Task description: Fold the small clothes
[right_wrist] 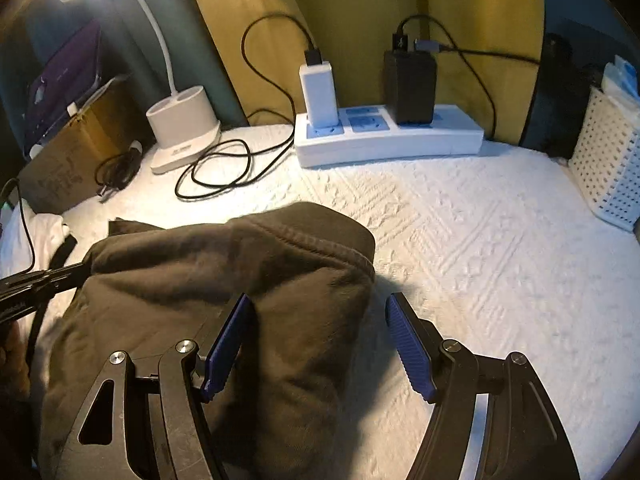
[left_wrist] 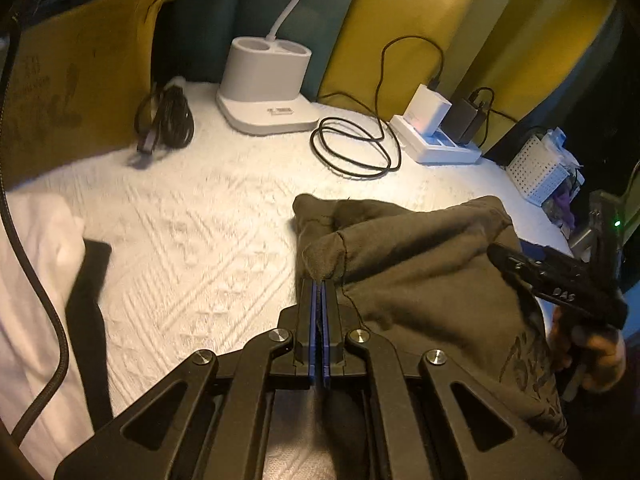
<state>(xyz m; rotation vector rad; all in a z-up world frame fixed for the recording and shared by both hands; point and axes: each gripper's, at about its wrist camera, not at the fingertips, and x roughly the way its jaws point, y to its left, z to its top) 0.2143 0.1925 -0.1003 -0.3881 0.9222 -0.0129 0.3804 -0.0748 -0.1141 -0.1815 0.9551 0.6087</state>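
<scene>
A dark olive-brown garment [left_wrist: 420,276] lies bunched on the white textured cloth [left_wrist: 200,240]. My left gripper [left_wrist: 319,284] is shut on the garment's left corner, the blue pads pinching the fabric. My right gripper [right_wrist: 320,316] is open over the garment's right edge [right_wrist: 280,264], its left blue pad [right_wrist: 226,344] against the fabric and its right pad [right_wrist: 408,344] over the white cloth. The right gripper also shows in the left wrist view [left_wrist: 560,284] at the garment's far side. The left gripper shows at the left edge of the right wrist view [right_wrist: 60,276].
A white lamp base [left_wrist: 266,88], a coiled black cable [left_wrist: 352,148] and a power strip with chargers [right_wrist: 388,136] stand at the back. A brown box [left_wrist: 76,84] and a white garment with a black strap [left_wrist: 48,280] are at the left. A white perforated basket [right_wrist: 608,164] stands right.
</scene>
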